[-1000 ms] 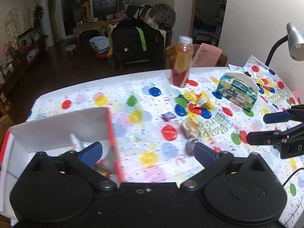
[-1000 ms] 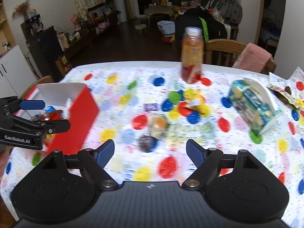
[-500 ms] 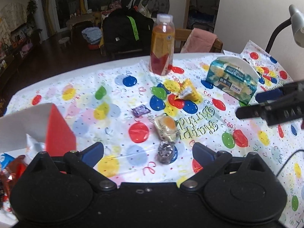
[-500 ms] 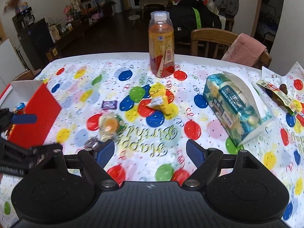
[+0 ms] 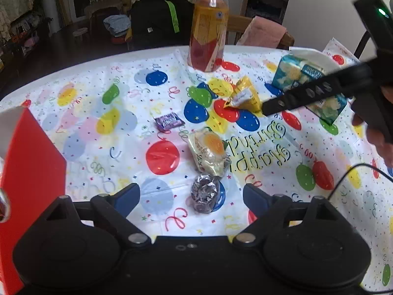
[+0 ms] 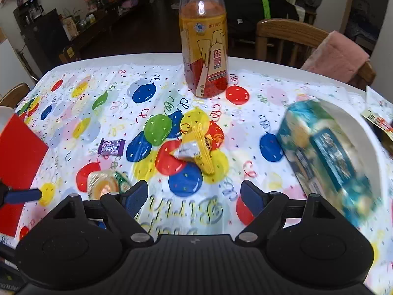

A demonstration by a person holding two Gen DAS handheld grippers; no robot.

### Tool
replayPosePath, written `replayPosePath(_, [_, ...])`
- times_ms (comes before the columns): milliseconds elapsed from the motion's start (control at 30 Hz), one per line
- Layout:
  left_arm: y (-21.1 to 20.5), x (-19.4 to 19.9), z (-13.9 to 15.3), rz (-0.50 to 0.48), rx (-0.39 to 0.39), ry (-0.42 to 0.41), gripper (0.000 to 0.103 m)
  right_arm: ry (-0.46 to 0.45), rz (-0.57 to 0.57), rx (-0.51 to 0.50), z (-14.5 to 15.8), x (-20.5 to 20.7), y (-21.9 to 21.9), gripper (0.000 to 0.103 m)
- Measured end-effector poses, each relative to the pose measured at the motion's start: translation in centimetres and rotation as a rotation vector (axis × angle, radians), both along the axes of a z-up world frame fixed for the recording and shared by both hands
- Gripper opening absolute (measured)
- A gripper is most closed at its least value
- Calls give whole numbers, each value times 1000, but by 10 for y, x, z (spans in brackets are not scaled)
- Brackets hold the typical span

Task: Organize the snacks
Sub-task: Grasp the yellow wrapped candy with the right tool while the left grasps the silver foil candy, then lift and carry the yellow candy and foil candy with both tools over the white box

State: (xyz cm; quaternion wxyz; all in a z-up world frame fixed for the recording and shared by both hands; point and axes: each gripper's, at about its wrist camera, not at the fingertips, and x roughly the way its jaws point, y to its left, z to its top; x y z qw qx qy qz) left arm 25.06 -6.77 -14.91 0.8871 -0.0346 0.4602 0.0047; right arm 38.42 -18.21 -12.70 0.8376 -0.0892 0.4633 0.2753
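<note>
Your left gripper (image 5: 191, 194) and right gripper (image 6: 194, 195) both stand wide open, holding nothing. The foil snack (image 5: 205, 193) lies just ahead of the left; the yellow packet (image 6: 200, 148) ahead of the right. Both look light and crushable: pinch across the middle, gently.

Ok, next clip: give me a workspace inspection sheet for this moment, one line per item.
Surface: table under a balloon-print cloth.
Job's things: yellow packet, purple candy, egg-print packet and foil-wrapped snack lie loose; red box at the left edge.
Clutter: drink bottle upright; tissue pack.
Grippers: left hand-held gripper open over the foil-wrapped snack; right hand-held gripper open near the yellow packet.
Cables: black cable on the cloth.
Surroundings: wooden chair, pink towel.
</note>
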Motion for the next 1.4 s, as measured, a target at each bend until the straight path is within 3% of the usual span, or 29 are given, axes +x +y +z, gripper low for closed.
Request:
replayPosePath(400, [-9, 13, -17, -5, -10, 33, 72, 16, 41, -20, -28, 45, 31, 82])
replayPosePath(467, [-10, 15, -21, -8, -13, 42, 66, 13, 50, -25, -32, 47, 36, 75])
replayPosePath(533, [-12, 15, -23, -14, -15, 51, 61, 31, 65, -26, -36, 49, 39, 62])
replayPosePath(633, [-13, 16, -26, -19, -14, 57, 54, 28, 70, -33, -40, 49, 43, 61])
replayPosePath(733, [-13, 18, -27, -21, -25, 60, 44, 17, 75, -44, -41, 48, 44, 51])
replayPosePath(933, [-10, 21, -27, -26, -44, 59, 26, -2, 86, -49, -41, 42, 43, 48])
replayPosePath(1400, [-6, 3, -15, -4, -68, 57, 25, -15, 73, -16, -18, 6, 27, 46])
